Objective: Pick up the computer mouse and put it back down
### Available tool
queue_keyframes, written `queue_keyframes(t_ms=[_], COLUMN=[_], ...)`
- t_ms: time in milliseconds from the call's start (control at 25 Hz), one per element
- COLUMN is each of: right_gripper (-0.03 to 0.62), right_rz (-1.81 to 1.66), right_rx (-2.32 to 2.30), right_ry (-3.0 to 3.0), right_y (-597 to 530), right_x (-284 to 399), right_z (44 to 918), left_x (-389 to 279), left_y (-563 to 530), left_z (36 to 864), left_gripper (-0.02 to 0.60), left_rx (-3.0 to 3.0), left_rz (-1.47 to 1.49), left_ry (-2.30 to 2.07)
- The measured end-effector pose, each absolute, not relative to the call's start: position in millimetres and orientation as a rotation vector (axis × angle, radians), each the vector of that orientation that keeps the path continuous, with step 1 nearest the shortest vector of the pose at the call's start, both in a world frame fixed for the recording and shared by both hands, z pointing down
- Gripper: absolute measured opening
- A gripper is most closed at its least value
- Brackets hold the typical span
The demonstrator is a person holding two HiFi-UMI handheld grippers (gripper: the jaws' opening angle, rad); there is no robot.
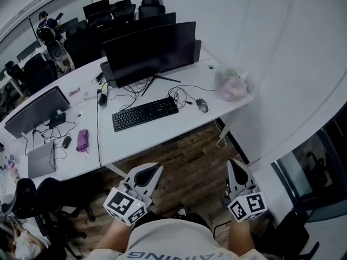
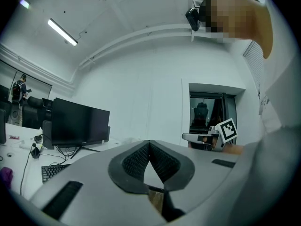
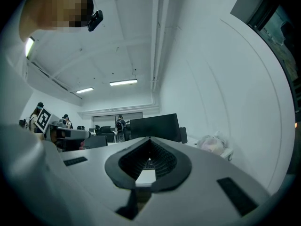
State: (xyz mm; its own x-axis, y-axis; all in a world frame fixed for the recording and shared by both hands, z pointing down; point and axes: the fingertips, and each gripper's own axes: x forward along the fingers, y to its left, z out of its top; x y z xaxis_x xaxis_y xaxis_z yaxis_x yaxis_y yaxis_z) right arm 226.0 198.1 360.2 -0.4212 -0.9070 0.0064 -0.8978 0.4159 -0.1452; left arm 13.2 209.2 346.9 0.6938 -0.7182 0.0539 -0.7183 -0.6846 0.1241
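The dark computer mouse (image 1: 201,105) lies on the white desk (image 1: 162,137), just right of the black keyboard (image 1: 145,112) and in front of the big monitor (image 1: 149,52). Both grippers hang over the wooden floor, well short of the desk's near edge and apart from the mouse. My left gripper (image 1: 156,169) is shut with nothing in it; its pads meet at the tip in the left gripper view (image 2: 149,142). My right gripper (image 1: 233,164) is also shut and empty (image 3: 150,139). The mouse does not show in either gripper view.
A plastic bag (image 1: 230,84) sits at the desk's right end, past the mouse. To the left lie a purple pouch (image 1: 82,140), a second mouse (image 1: 66,141), a laptop (image 1: 40,158) and another monitor (image 1: 37,111). A black chair (image 1: 43,199) stands at the lower left.
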Motion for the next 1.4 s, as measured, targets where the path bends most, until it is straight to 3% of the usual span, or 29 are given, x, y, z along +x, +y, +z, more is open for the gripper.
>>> queue_keyframes(t_ms=[480,1400], right_gripper=[0.02,0.02], right_rz=[-0.253,-0.243], right_rx=[-1.642,-1.695], right_ry=[2.575,2.619], right_y=[165.9,44.7], right_x=[266.2,253.6], right_z=[374.9,383.0], left_x=[53.7,51.5], left_y=[178.7,44.2], left_z=[353.2,363.2], left_gripper=[0.005,0.005], left_rx=[2.762,2.771], left_rz=[0.047,0.004], left_ry=[-1.178,-1.111])
